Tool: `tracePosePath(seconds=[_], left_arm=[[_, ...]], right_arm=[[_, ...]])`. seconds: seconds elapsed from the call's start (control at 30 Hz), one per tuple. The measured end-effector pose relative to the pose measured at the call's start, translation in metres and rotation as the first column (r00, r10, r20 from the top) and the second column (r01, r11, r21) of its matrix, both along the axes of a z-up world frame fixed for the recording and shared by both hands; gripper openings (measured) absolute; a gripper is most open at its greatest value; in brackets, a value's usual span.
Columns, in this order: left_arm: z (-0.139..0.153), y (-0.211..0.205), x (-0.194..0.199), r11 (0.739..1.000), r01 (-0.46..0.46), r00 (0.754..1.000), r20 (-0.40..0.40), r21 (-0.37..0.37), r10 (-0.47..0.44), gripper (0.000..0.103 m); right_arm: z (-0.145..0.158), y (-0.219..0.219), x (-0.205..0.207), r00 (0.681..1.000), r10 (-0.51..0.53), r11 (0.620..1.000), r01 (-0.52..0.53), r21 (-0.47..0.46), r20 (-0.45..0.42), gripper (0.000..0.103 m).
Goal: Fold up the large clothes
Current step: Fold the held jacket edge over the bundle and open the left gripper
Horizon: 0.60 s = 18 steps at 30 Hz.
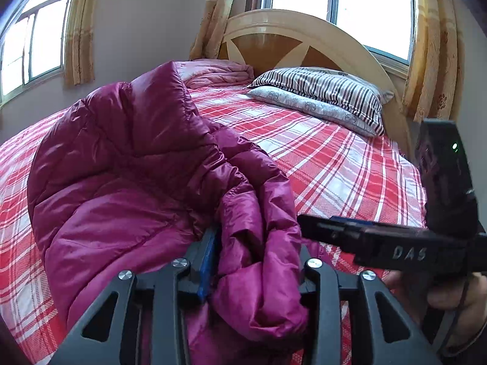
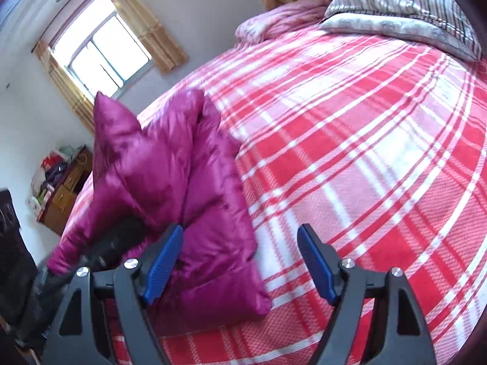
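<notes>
Left gripper [image 1: 255, 261] clamped on magenta puffer jacket [image 1: 127, 164], right gripper [image 2: 240, 261] fingers apart, red plaid bedspread [image 2: 365, 152], pillows [image 1: 328, 97] at 1 o'clock, curtained window [image 2: 103, 51] at 10 o'clock.

Black tool [image 2: 240, 261], blue pads [image 2: 162, 266], silver screws [image 2: 347, 263]

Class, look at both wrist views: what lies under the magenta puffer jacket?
The magenta puffer jacket lies on the red plaid bedspread, which shows all around it. Anything directly beneath is covered. The left claw grips one bunched fold.
</notes>
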State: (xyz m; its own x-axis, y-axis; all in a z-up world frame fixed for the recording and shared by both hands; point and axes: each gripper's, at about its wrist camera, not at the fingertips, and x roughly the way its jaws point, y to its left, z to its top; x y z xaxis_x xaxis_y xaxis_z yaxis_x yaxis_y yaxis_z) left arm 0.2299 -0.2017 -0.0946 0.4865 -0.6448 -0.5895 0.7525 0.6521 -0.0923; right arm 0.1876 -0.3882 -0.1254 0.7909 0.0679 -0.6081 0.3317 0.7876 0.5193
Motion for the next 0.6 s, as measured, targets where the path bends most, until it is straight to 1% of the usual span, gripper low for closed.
tracePosePath(seconds=[0.07,0.1,0.13,0.17,0.2,0.23,0.27,0.3,0.33,0.37,0.4,0.43,0.47,0.5,0.57,0.6], left_arm=[[0.002,-0.003,-0.002,1.000,-0.008,1.000,0.003,0.013,0.008,0.046],[0.007,-0.002,-0.005,1.000,-0.007,1.000,0.011,0.004,0.007,0.047],[0.012,-0.001,-0.007,1.000,-0.006,1.000,0.023,-0.012,0.006,0.052],[0.022,0.004,-0.011,0.999,-0.006,0.999,0.046,-0.049,0.008,0.058],[0.032,0.013,-0.016,0.995,0.002,0.997,0.075,-0.103,0.005,0.064],[0.039,0.018,-0.018,0.989,0.007,0.995,0.099,-0.150,0.008,0.074],[0.048,0.029,-0.021,0.976,0.002,0.991,0.129,-0.218,0.027,0.079],[0.054,0.043,-0.020,0.955,0.000,0.989,0.143,-0.297,0.044,0.082],[0.057,0.051,-0.017,0.936,-0.006,0.989,0.136,-0.352,0.057,0.089],[0.059,0.064,-0.011,0.915,-0.040,0.990,0.109,-0.400,0.091,0.093],[0.057,0.076,-0.002,0.896,-0.090,0.988,0.073,-0.434,0.135,0.093],[0.054,0.083,0.008,0.886,-0.151,0.982,0.040,-0.440,0.186,0.093],[0.048,0.088,0.019,0.882,-0.239,0.965,-0.001,-0.405,0.261,0.093],[0.037,0.093,0.034,0.876,-0.340,0.938,-0.056,-0.342,0.342,0.093],[0.014,0.098,0.055,0.873,-0.410,0.912,-0.152,-0.266,0.382,0.093],[0.004,0.099,0.062,0.874,-0.419,0.905,-0.196,-0.248,0.378,0.093]], right_arm=[[-0.001,0.000,-0.001,1.000,0.006,1.000,-0.007,0.013,0.013,0.080],[-0.002,0.000,0.001,1.000,0.007,1.000,-0.007,0.010,0.004,0.080],[-0.007,0.002,0.004,1.000,0.005,1.000,-0.005,0.005,-0.015,0.080],[-0.012,-0.001,0.002,1.000,0.002,1.000,-0.002,0.009,-0.030,0.080],[-0.017,-0.005,0.003,0.999,-0.003,1.000,0.003,0.022,-0.044,0.080],[-0.020,-0.007,0.002,0.998,-0.006,0.999,0.008,0.032,-0.056,0.080],[-0.021,-0.007,0.002,0.998,-0.005,0.999,0.007,0.037,-0.058,0.080],[-0.022,-0.009,0.002,0.999,-0.005,0.999,0.007,0.034,-0.054,0.080],[-0.019,-0.007,0.001,0.999,-0.005,1.000,0.006,0.019,-0.050,0.080],[-0.017,-0.005,0.001,0.999,0.002,1.000,-0.002,0.006,-0.043,0.080],[-0.016,-0.005,0.001,0.999,0.007,1.000,-0.007,0.001,-0.035,0.080],[-0.013,-0.004,-0.001,1.000,0.007,1.000,-0.007,0.005,-0.011,0.080],[-0.010,-0.005,-0.004,1.000,-0.001,1.000,0.001,0.012,0.017,0.080],[-0.005,-0.004,-0.009,0.999,-0.012,1.000,0.011,0.015,0.051,0.080],[0.012,-0.002,-0.020,0.991,-0.037,0.999,0.037,0.006,0.131,0.080],[0.020,-0.003,-0.022,0.986,-0.046,0.999,0.048,-0.008,0.160,0.080]])
